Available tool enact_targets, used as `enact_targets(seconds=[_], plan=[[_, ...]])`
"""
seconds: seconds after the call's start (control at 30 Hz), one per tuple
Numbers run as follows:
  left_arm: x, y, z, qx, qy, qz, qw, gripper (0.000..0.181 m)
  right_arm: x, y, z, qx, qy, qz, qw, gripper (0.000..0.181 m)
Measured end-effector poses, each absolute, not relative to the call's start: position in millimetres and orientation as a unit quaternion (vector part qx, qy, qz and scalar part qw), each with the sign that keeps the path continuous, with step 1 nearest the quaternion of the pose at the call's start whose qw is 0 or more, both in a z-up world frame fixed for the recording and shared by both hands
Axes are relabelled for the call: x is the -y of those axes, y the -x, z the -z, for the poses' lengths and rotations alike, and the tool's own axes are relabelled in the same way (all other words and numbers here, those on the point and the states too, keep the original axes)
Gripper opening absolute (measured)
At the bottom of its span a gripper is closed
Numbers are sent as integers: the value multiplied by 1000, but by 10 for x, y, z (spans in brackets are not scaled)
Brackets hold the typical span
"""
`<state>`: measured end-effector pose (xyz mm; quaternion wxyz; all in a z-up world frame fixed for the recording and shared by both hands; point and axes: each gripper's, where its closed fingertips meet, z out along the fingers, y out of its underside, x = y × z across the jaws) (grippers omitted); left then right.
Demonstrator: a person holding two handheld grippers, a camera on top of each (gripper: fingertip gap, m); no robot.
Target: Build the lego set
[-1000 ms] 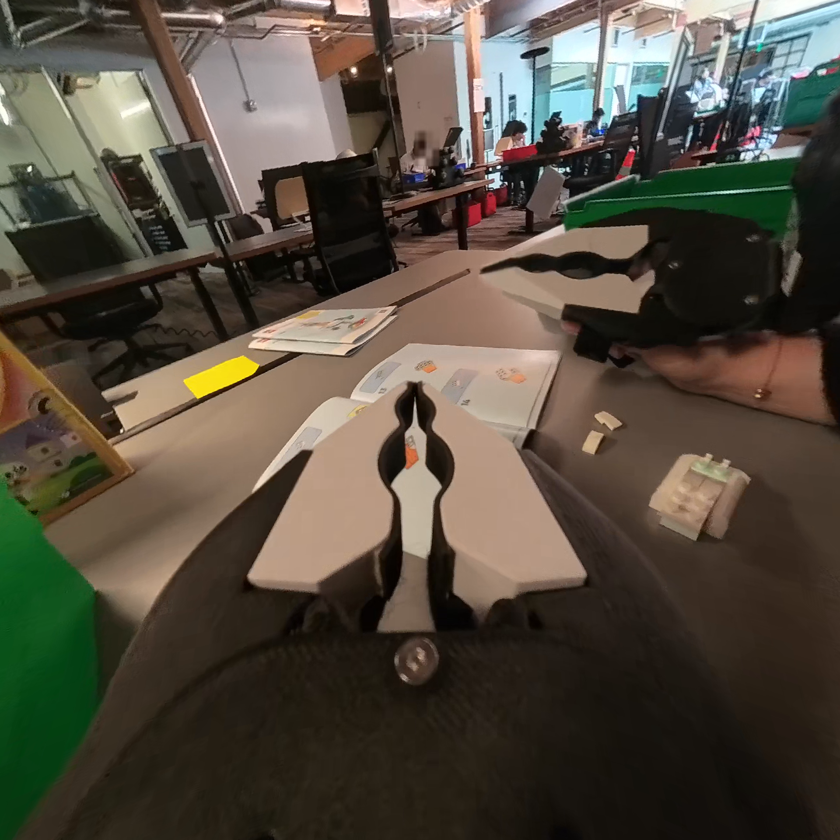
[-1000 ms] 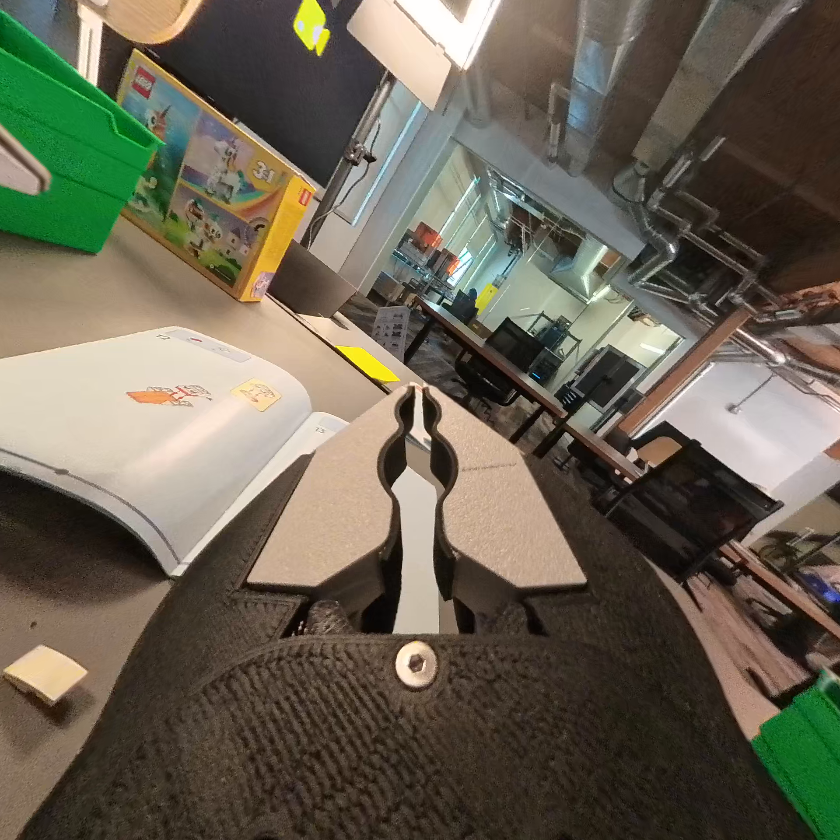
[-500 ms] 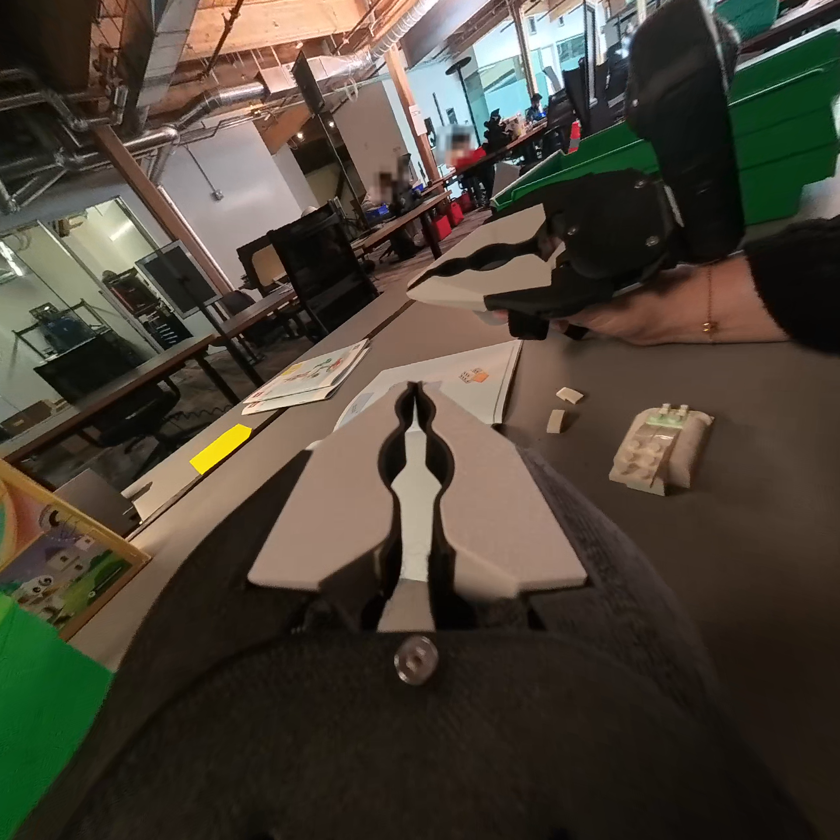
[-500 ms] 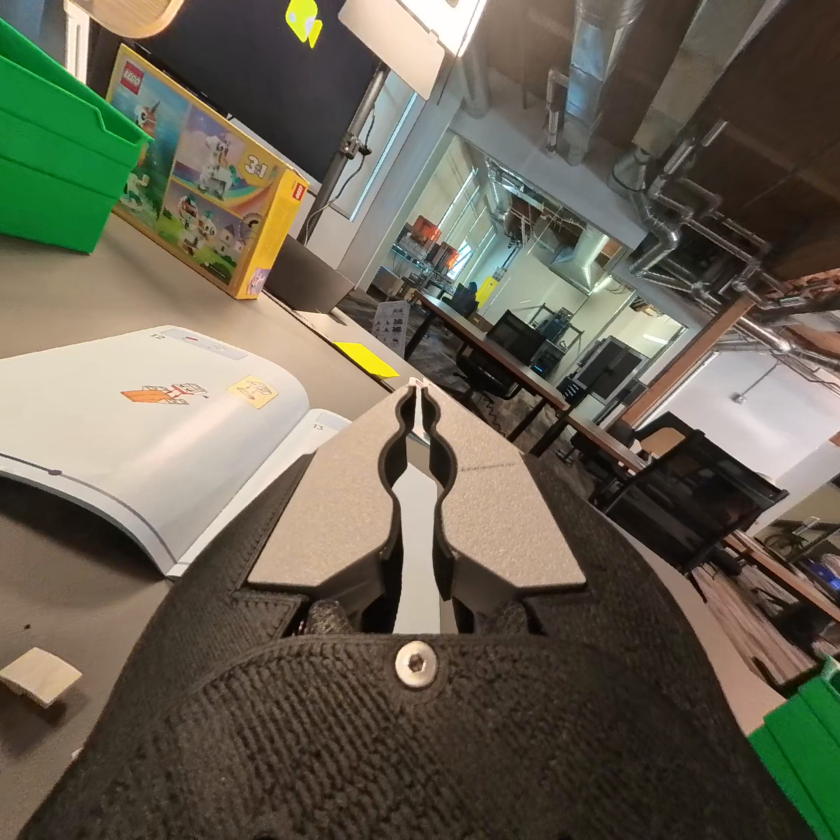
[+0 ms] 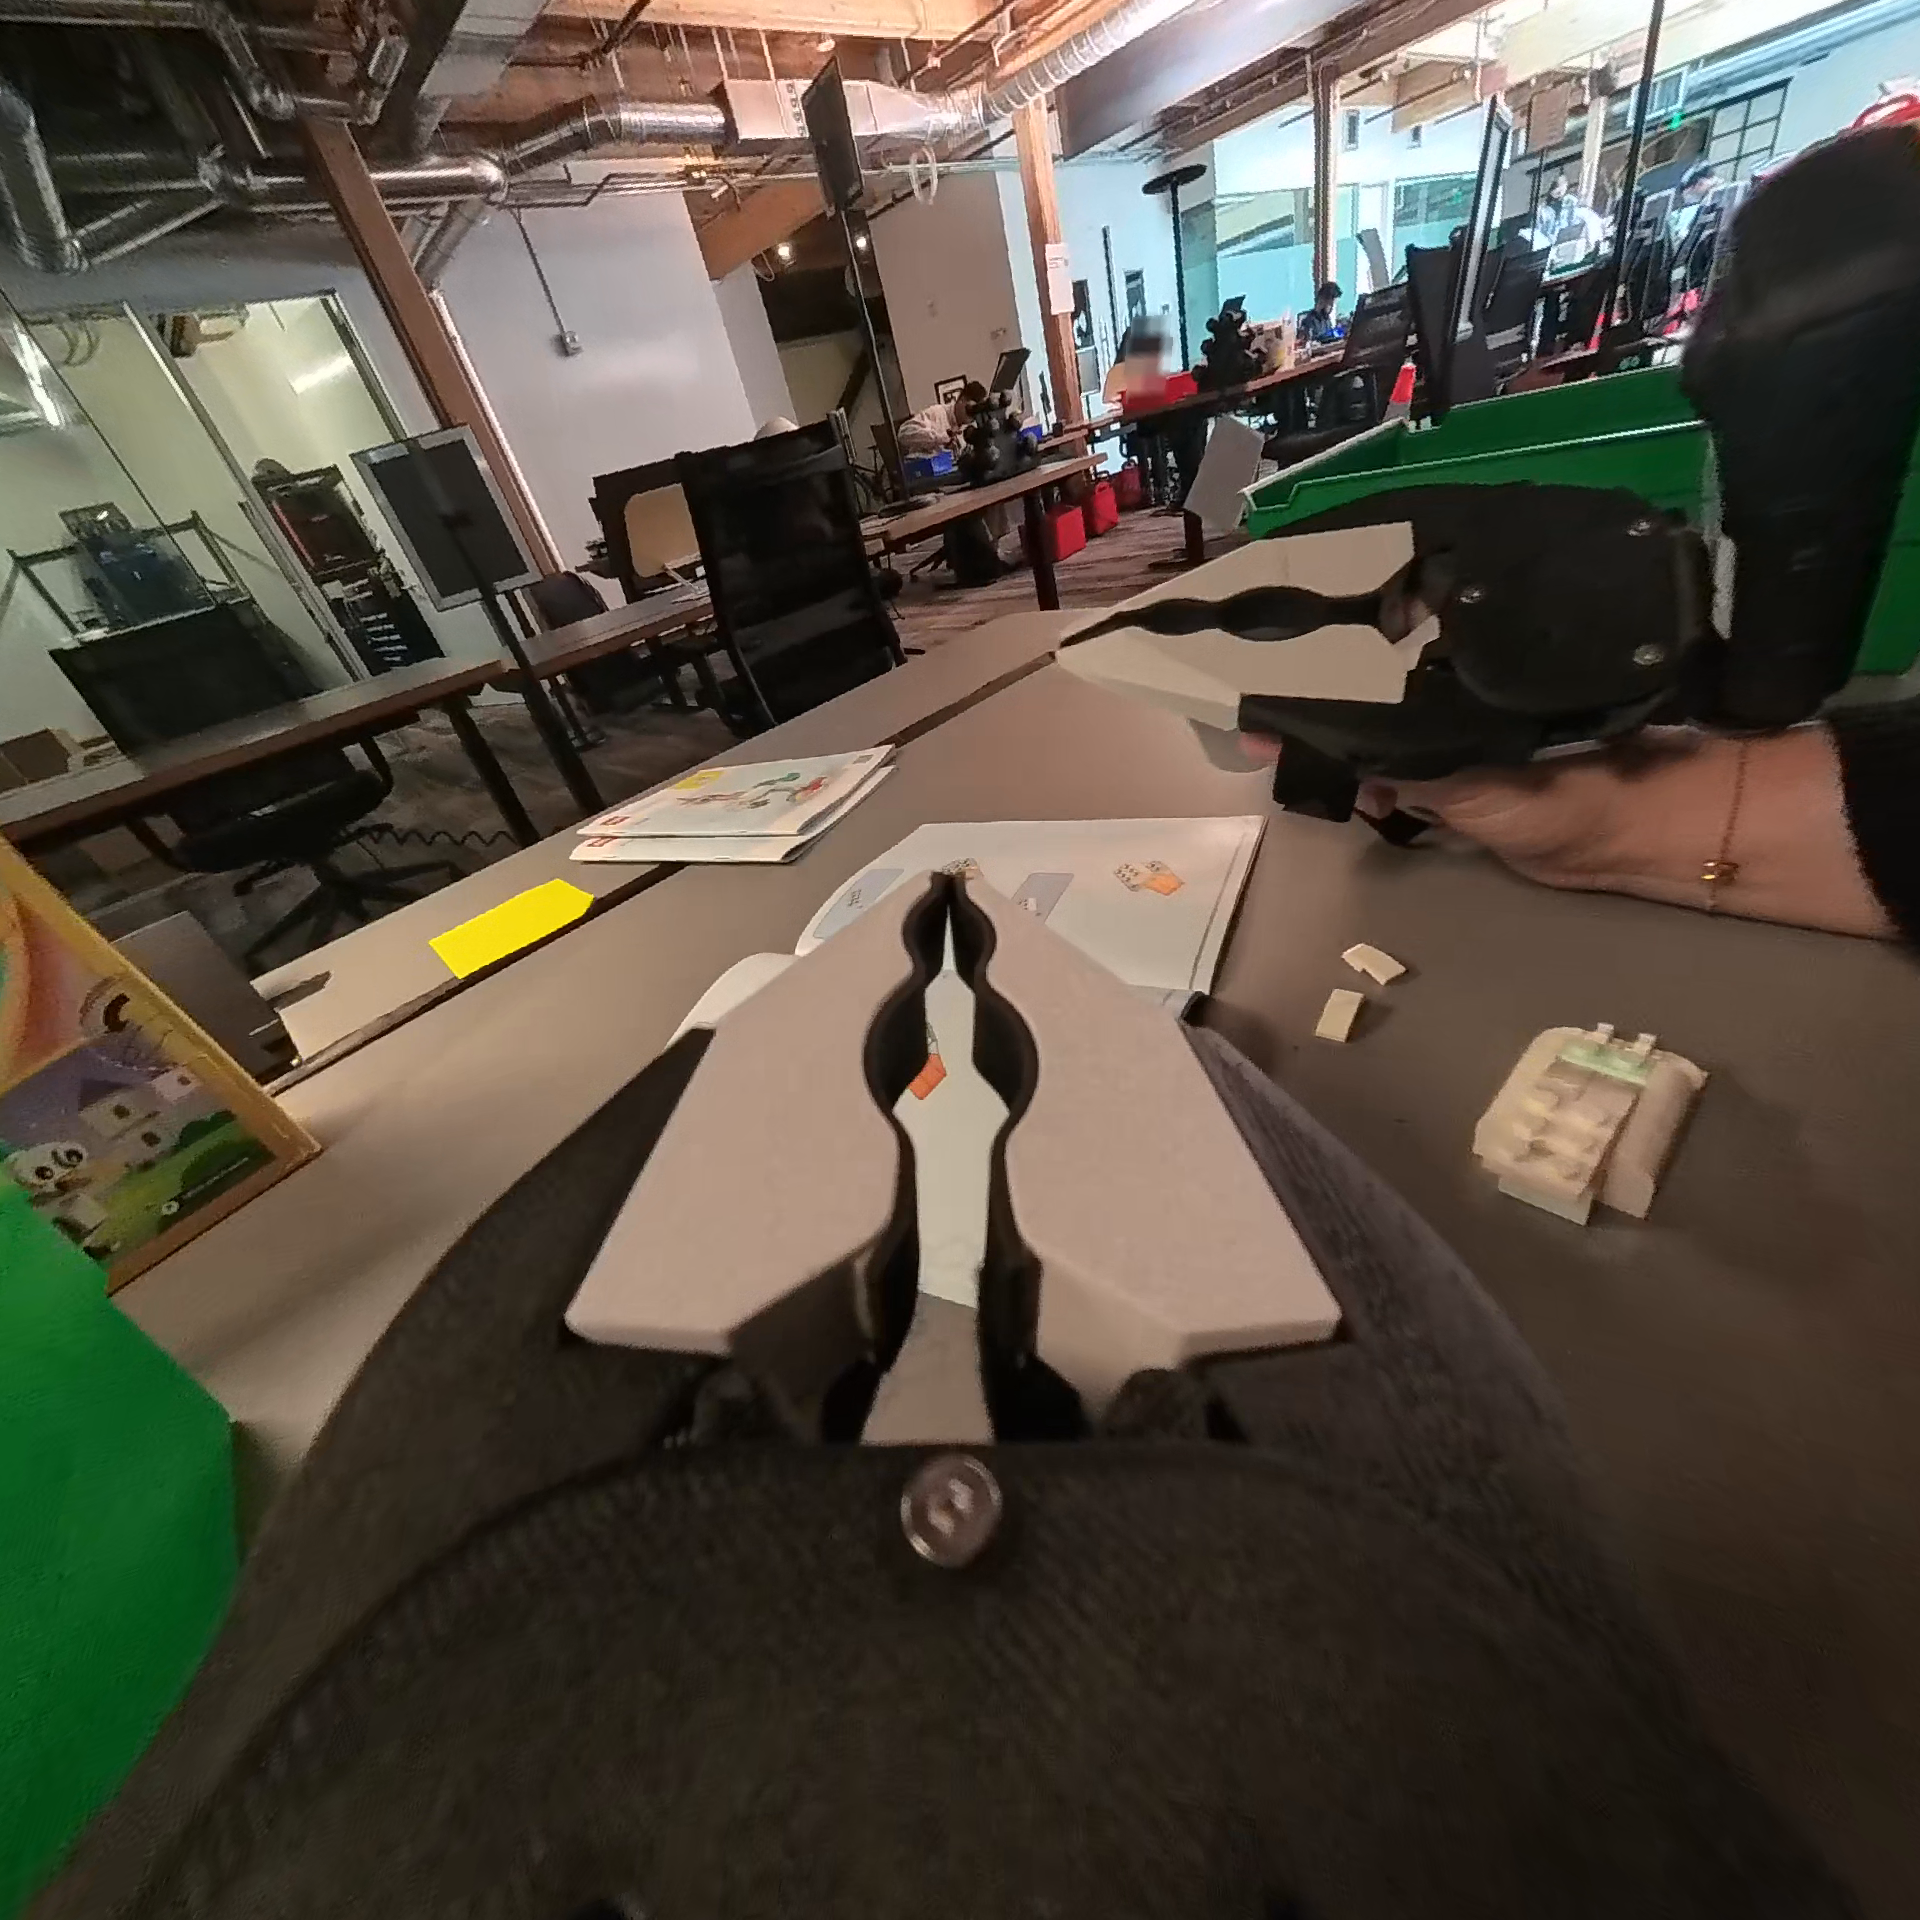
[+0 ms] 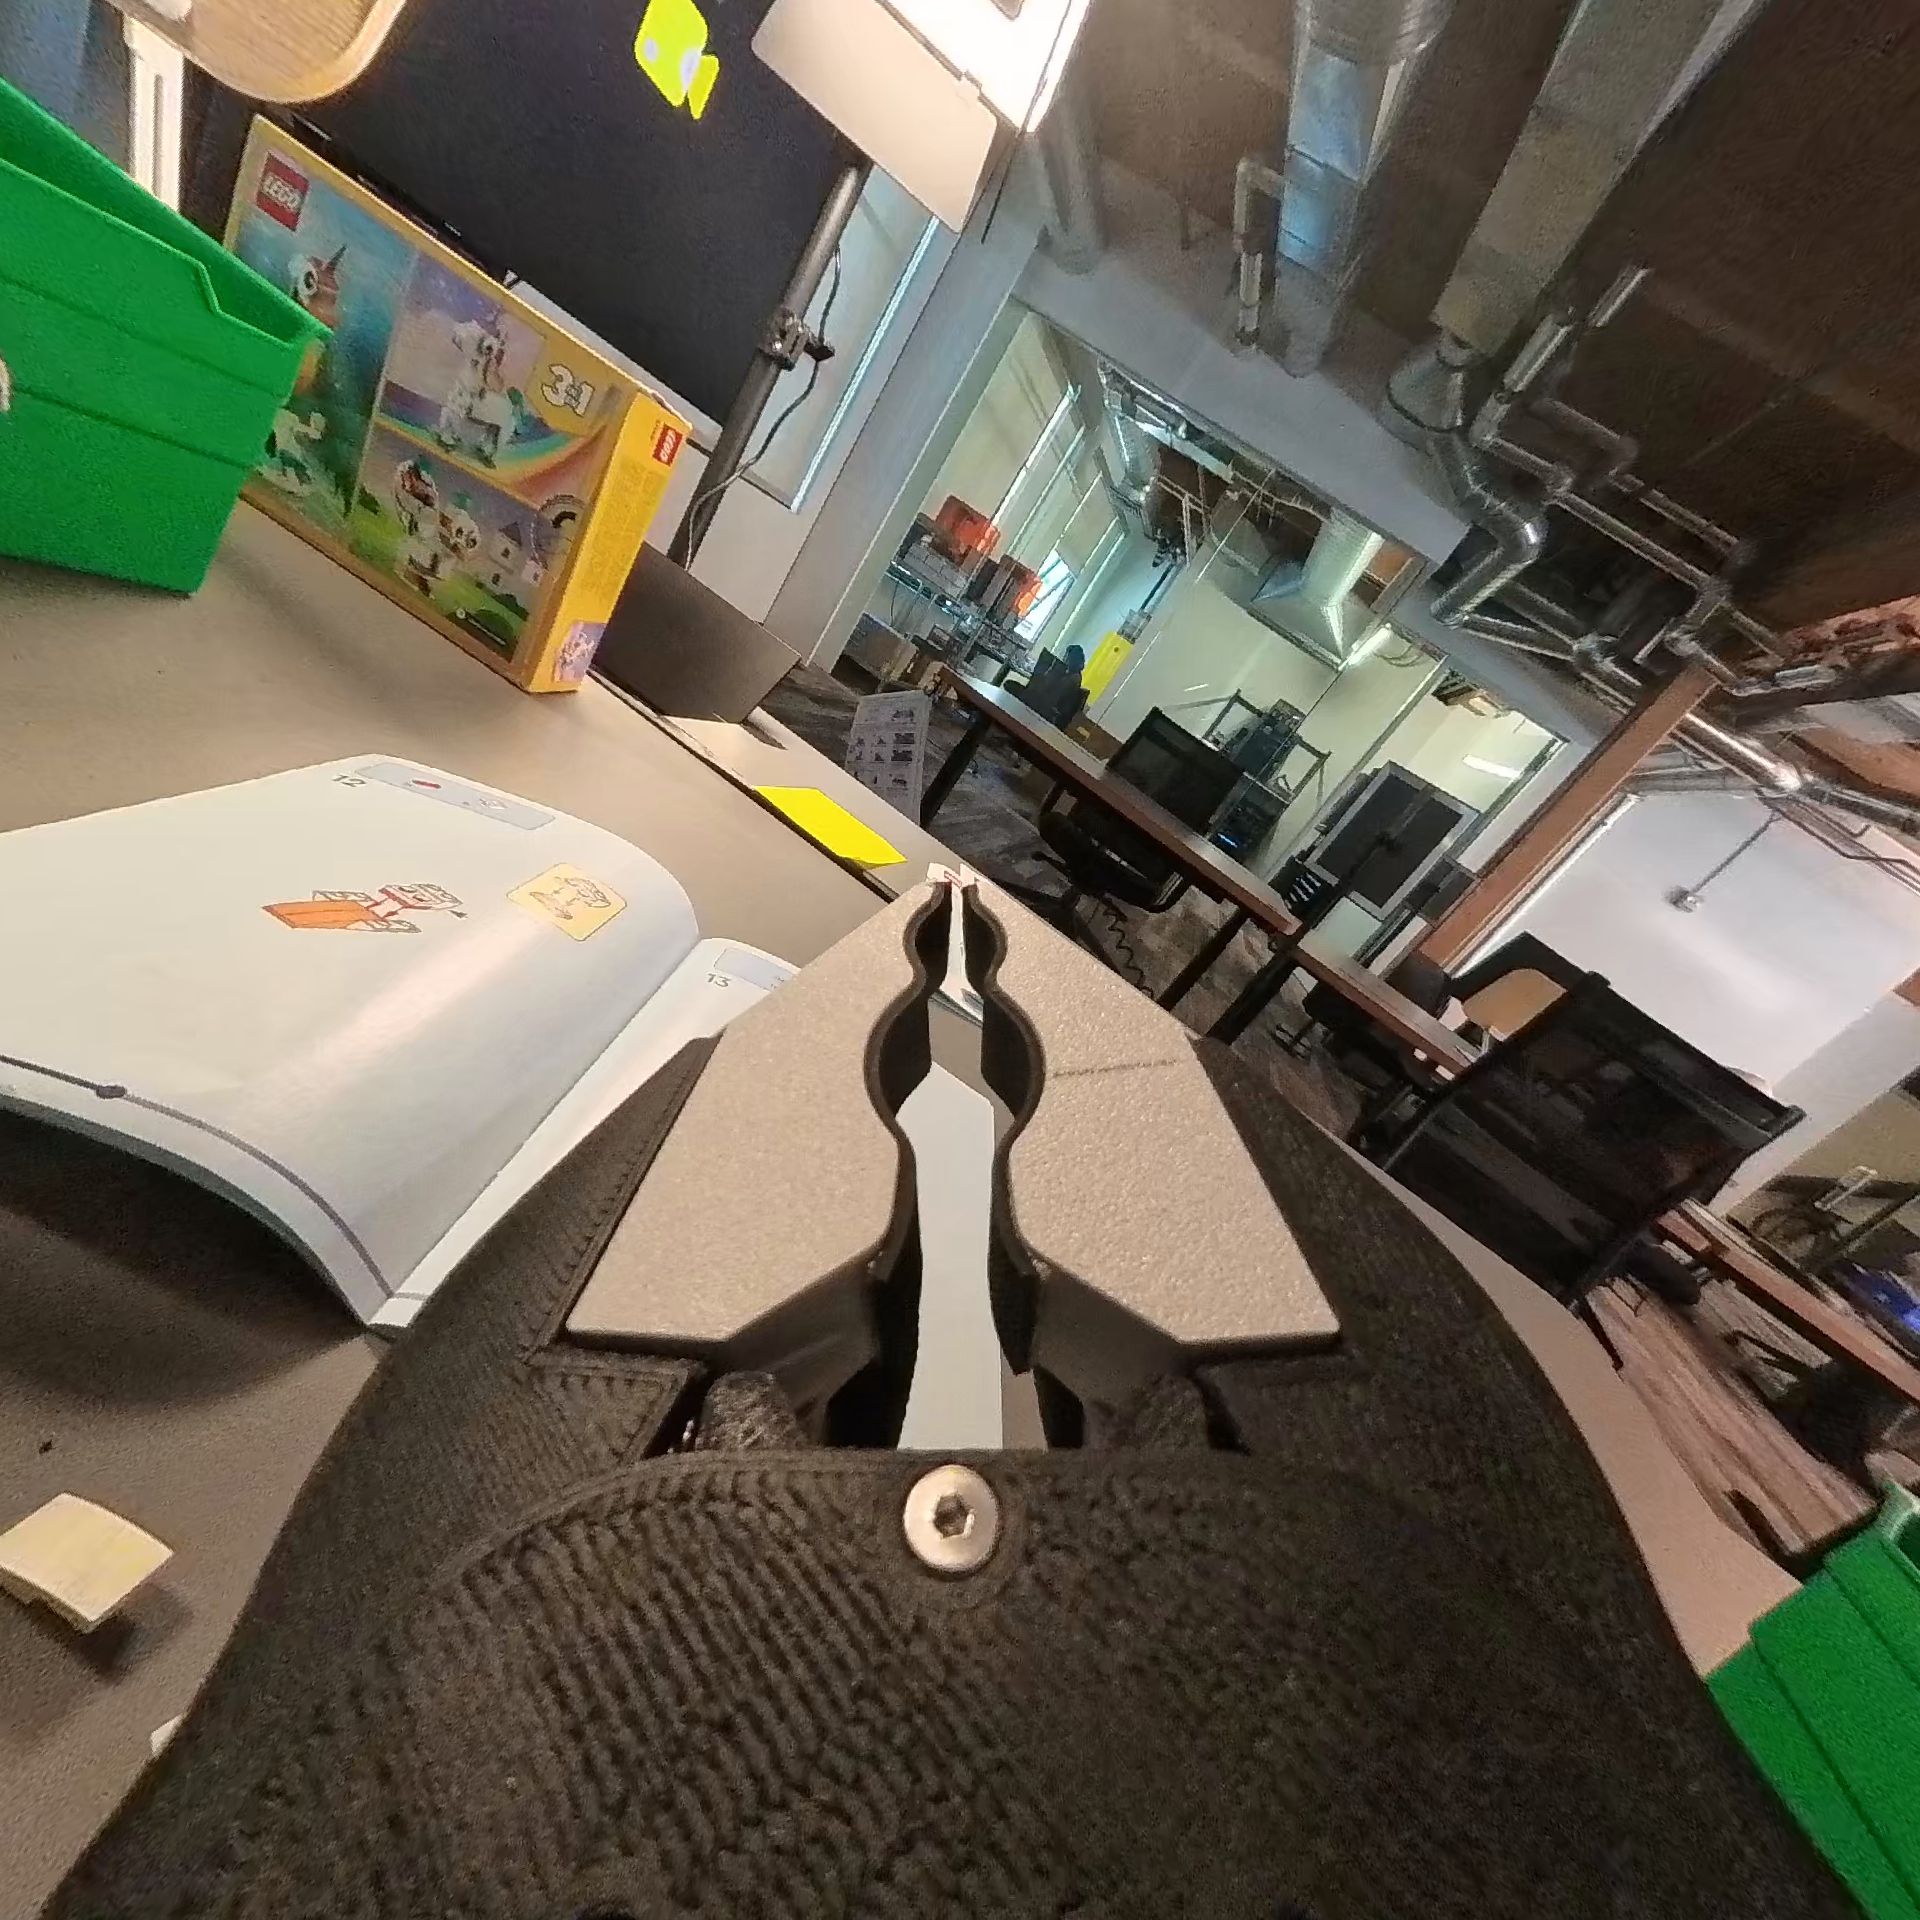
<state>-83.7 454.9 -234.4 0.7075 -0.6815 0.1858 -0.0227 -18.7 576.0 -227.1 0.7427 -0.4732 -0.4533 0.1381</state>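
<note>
- Hovering over the open manual (image 5: pixel 1143 894), the left gripper (image 5: pixel 951 883) is clenched with nothing between its tips; it looks parked there while the page is read.
- The right gripper (image 6: pixel 954 894) is also clenched and empty, held low over the table (image 5: pixel 1714 1403) at the manual's far edge, its hand (image 5: pixel 1621 821) resting on the table, probably to steady it.
- The manual lies flat and open between the grippers, I judge so the current step stays in sight.
- The task's thing, 1 cream part-built lego block (image 5: pixel 1579 1122), sits on the table to the right of the left gripper, untouched and well apart from both.
- 2 loose cream pieces (image 5: pixel 1356 982) lie just beside each other between block and manual, likely the next parts to fit.
- Count: 2 grippers, 1 open manual, 1 stack of closed booklets (image 5: pixel 738 810) (how many, I cannot tell), 1 lego box (image 6: pixel 457 416), 1 yellow note (image 5: pixel 509 925).
- Green bins (image 6: pixel 125 395) stand at each end of the table.
</note>
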Motion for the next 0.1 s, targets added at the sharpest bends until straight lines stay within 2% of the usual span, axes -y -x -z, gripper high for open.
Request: enact_targets(seconds=[0.03, 0.1], plan=[[-4549, 841, 2343, -185, 682, 24, 707, 0, -5760, 188, 2271, 454, 473, -138, 743, 0], [-4550, 845, 2343, -183, 682, 25, 708, 0, -5754, 194, 2273, 455, 472, -138, 742, 0]])
